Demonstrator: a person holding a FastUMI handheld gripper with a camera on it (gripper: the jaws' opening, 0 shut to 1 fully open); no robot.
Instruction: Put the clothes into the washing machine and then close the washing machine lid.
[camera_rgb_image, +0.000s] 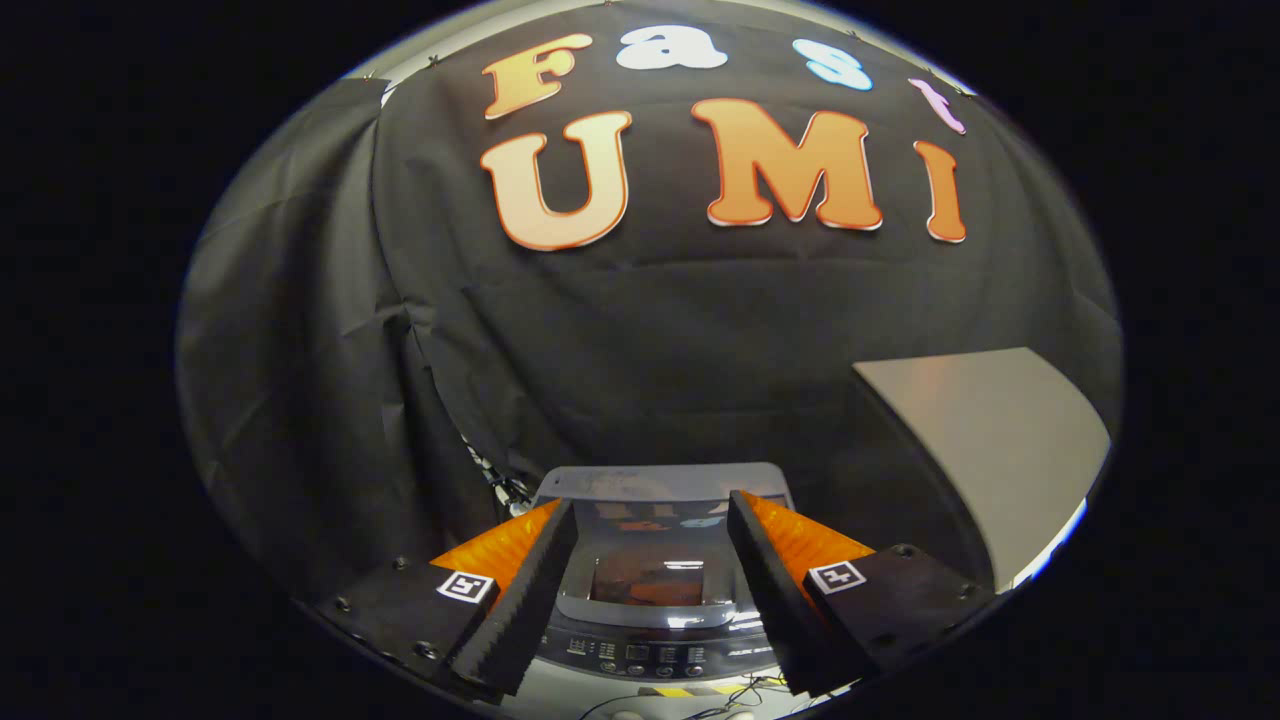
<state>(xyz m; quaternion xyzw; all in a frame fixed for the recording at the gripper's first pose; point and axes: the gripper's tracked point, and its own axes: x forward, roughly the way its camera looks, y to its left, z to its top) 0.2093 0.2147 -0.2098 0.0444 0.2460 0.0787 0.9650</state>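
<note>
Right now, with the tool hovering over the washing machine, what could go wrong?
1. The tool is open and holds nothing, yet the lid appears shut: the clothes may not be inside.
2. Its fingers straddle the lid; a descent could knock the control panel.
3. Loose cables at the front could snag.

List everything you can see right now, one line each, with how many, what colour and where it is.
washing machine: one, grey, below and just ahead of the fingers, seen between them.
lid: one, glossy see-through panel, lying flat on the washing machine's top.
control panel: one, row of small dark buttons, on the machine's near edge.
table: one, pale grey top, beyond the fingers, beside the washing machine.
cables: a few, dark and thin, on the floor in front of the machine.
black cloth wall: one, black, behind everything.
hand-held gripper: one, fingers spread open above the machine, holding nothing.
</note>
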